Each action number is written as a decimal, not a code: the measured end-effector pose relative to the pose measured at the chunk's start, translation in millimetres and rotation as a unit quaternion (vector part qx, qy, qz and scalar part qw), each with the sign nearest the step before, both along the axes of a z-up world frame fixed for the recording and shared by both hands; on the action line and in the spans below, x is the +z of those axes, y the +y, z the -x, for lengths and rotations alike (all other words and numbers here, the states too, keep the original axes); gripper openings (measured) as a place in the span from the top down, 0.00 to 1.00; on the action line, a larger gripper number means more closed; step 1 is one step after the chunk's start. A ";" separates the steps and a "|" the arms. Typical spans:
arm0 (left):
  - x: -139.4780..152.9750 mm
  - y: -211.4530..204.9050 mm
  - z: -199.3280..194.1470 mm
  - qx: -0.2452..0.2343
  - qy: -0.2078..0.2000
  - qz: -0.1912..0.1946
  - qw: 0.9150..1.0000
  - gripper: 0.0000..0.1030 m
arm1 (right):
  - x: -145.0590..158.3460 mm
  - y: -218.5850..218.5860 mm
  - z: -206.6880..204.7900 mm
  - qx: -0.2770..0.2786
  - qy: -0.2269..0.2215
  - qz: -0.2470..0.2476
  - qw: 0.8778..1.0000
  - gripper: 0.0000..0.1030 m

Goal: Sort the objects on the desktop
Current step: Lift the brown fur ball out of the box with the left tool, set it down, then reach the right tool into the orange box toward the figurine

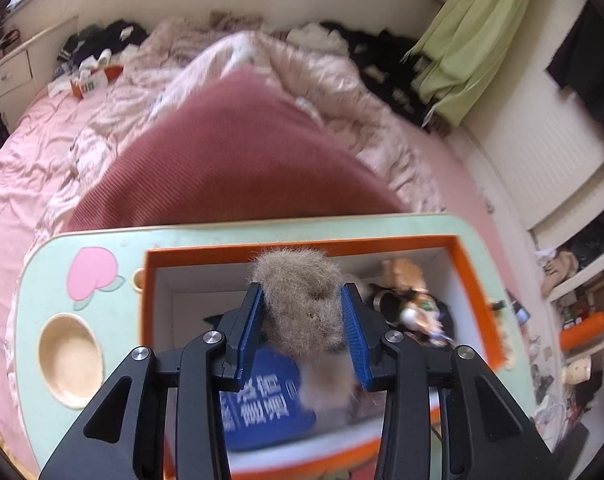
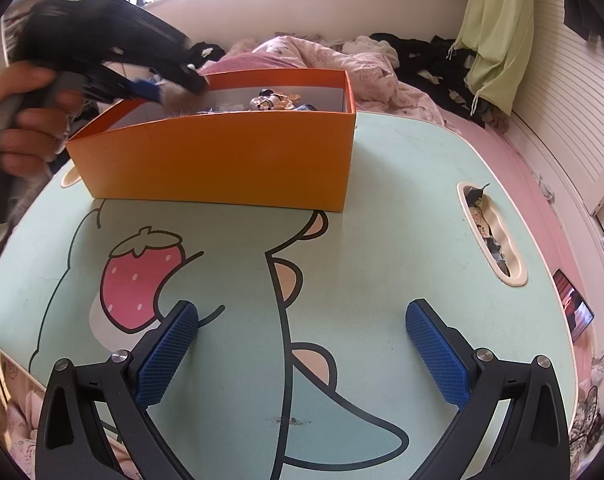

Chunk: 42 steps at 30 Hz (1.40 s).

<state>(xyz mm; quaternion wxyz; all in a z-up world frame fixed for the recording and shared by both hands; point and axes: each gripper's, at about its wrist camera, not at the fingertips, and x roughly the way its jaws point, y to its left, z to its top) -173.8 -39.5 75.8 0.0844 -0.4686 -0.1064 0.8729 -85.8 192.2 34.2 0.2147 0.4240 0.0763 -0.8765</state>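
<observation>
Blue pads of the left gripper (image 1: 302, 320) squeeze a fuzzy brown toy (image 1: 302, 304) right above the orange box (image 1: 478, 288), where a blue book (image 1: 265, 408) and other small things already lie. Over the little green table (image 2: 402, 208), the right gripper (image 2: 302, 354) is wide apart and holds nothing; I think the job is nearly done, with the messy pink bed (image 1: 61, 152) behind

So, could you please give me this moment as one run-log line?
left hand-held gripper: shut on fuzzy grey-brown plush toy | position: over open orange cardboard box | right hand-held gripper: open, empty
</observation>
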 end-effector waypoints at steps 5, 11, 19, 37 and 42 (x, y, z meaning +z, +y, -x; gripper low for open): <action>38.0 -5.2 -82.9 -0.037 0.080 -0.022 0.996 0.61 | 0.0 0.8 -1.6 0.000 0.000 0.000 1.000 0.00; -4.2 8.8 -120.3 -0.046 0.057 -0.024 0.997 0.61 | -0.4 2.2 -2.0 0.001 0.000 0.001 1.000 0.00; -37.7 14.4 -133.6 -0.015 0.058 -0.001 0.998 0.39 | -1.7 3.8 -2.1 0.001 0.000 0.001 1.000 0.00; -71.9 33.9 -191.4 0.029 0.095 0.128 0.987 0.08 | -4.2 13.0 -1.4 -0.024 0.002 -0.002 1.000 0.00; -72.8 30.0 -188.0 0.045 0.095 0.129 0.986 0.00 | -3.8 9.9 -1.3 -0.023 0.001 -0.006 1.000 0.00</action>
